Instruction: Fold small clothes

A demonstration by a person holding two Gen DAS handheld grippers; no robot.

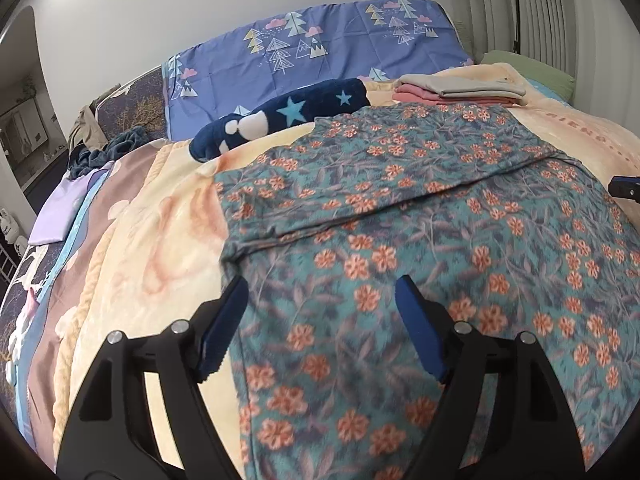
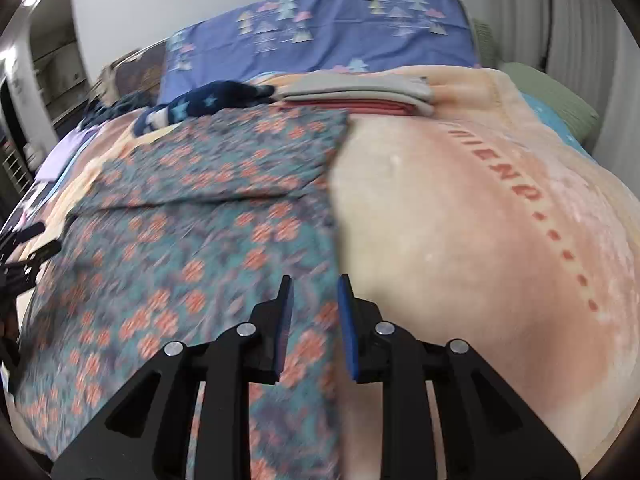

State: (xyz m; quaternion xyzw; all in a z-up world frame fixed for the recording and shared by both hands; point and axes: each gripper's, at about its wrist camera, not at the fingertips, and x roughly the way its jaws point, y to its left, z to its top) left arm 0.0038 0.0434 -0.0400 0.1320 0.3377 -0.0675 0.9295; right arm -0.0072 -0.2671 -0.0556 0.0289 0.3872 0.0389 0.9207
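Observation:
A teal garment with orange flowers lies flat on the bed, its far part folded over along a diagonal edge. My left gripper is open wide and empty above the garment's near left edge. My right gripper hovers over the garment's right edge, jaws a narrow gap apart, nothing between them. The right gripper's tip shows at the far right of the left wrist view. The left gripper shows at the left edge of the right wrist view. The right wrist view is blurred.
A peach blanket with red lettering covers the bed. A stack of folded clothes, grey over pink, lies at the far end. A navy star-print item, a blue tree-print pillow and a green pillow lie beyond.

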